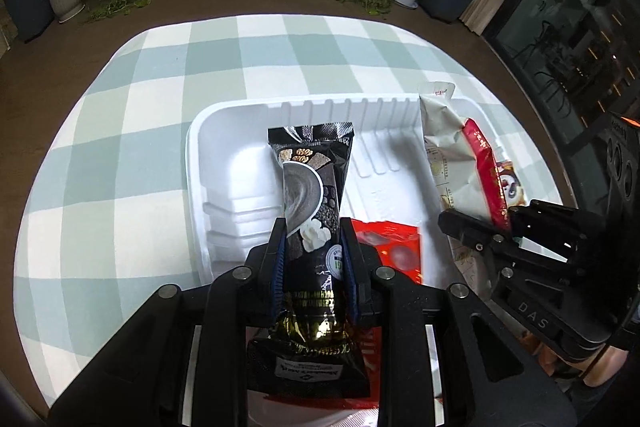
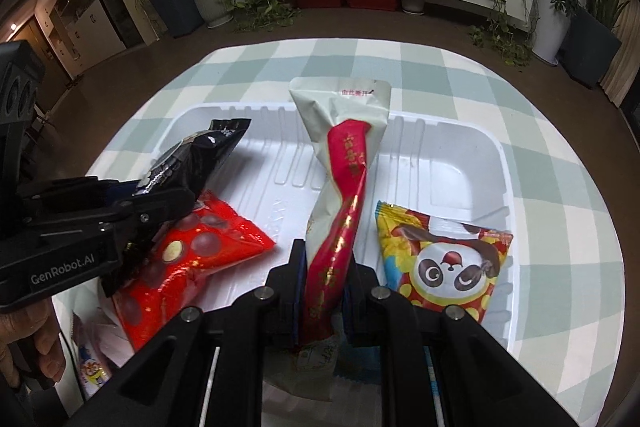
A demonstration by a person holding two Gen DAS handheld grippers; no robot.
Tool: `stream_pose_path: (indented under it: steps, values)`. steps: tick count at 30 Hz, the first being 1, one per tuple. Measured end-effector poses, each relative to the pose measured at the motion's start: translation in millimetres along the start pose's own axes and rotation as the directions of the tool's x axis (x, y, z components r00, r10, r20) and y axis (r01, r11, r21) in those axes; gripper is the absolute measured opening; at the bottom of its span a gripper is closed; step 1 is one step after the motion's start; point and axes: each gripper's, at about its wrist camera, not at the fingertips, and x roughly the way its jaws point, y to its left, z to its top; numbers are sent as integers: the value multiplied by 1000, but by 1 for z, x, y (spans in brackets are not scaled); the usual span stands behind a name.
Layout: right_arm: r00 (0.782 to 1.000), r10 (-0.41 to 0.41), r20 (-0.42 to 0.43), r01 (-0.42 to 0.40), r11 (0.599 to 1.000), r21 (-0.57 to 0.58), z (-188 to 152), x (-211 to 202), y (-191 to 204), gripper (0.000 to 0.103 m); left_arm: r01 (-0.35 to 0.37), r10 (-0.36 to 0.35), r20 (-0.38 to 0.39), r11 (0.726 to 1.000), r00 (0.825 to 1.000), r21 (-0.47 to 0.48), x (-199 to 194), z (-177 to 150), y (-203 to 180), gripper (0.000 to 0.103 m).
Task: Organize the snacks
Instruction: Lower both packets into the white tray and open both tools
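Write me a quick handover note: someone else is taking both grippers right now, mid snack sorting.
Left gripper: shut on the black packet, held above the white tray.
Right gripper: shut on the white and red packet, also over the tray.
In the tray: the red packet at the left near side, the panda packet at the right near side.
Done: two packets lie in the tray.
Left: set down both held packets. More wrappers show at the near left edge, too unclear to name.
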Motion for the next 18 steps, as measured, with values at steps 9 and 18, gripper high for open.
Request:
stream_pose_path:
  steps: [9, 18]
  values:
    - [1000, -18, -19, 18, 1000, 12, -2, 13, -3, 21, -30, 30, 7, 1000, 1000, 1, 4, -3, 3, 32]
    - [1000, -22, 17, 22, 1000, 21, -3, -6, -4, 33, -66, 65, 39, 997, 997, 38, -20, -9, -5, 56]
